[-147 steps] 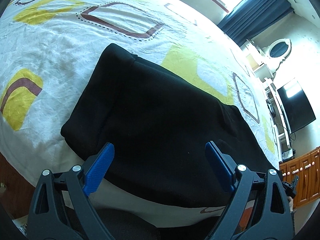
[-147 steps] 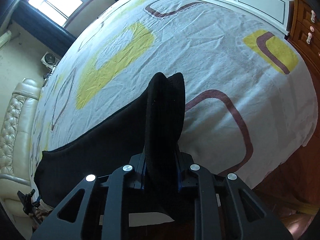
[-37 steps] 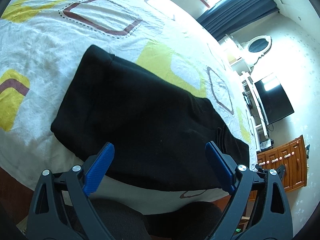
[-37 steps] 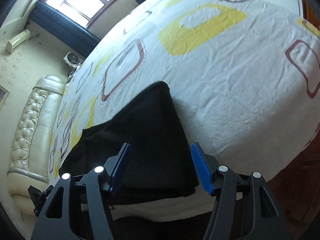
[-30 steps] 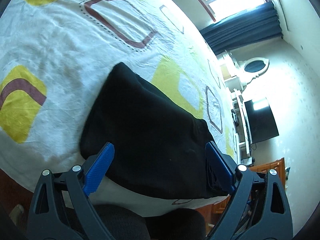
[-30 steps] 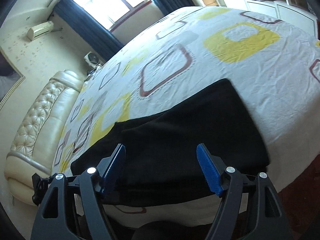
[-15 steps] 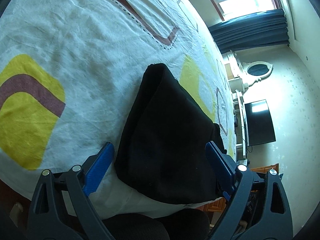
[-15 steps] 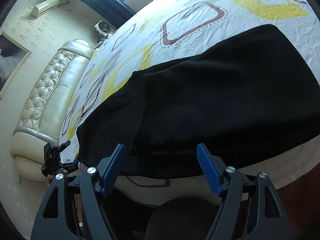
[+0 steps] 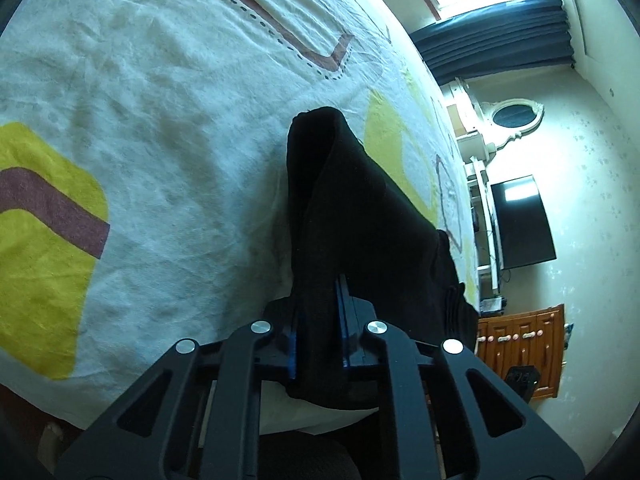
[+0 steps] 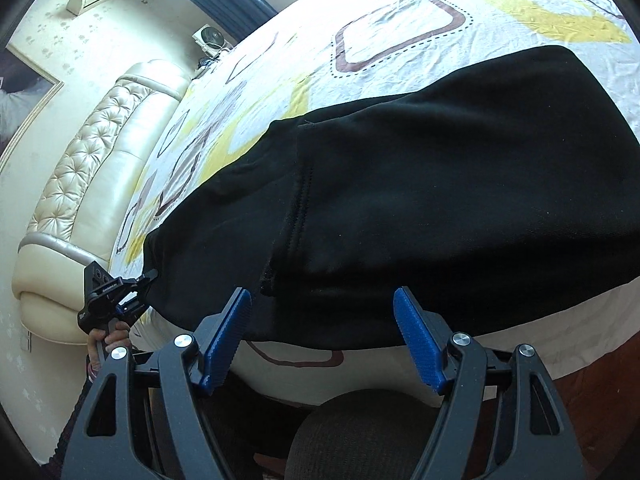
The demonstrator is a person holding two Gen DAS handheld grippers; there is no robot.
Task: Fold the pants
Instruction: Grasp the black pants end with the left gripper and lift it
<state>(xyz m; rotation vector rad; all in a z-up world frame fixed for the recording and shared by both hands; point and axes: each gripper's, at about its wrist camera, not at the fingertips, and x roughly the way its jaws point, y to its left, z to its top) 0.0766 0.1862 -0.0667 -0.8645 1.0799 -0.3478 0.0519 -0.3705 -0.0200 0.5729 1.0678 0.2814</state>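
Observation:
Black pants (image 10: 440, 180) lie folded lengthwise across the near edge of a bed with a white, yellow and brown patterned sheet (image 10: 400, 20). In the left wrist view my left gripper (image 9: 318, 300) has its jaws closing tight on one end of the pants (image 9: 360, 220), blue pads pressing the bunched cloth. The right wrist view shows that left gripper (image 10: 112, 292) at the pants' far left end, held by a hand (image 10: 108, 340). My right gripper (image 10: 320, 296) hovers open just above the near edge of the pants, near a stitched seam, with nothing pinched.
A cream tufted headboard (image 10: 92, 160) bounds the bed on the left. A wall TV (image 9: 520, 220) and a wooden cabinet (image 9: 520, 340) stand beyond the bed's other end. A dark rounded shape (image 10: 360, 432) sits below the bed edge, under my right gripper.
My left gripper went from wide open to shut on the end of the pants, bunching the cloth. My right gripper stayed open and shifted slightly along the pants.

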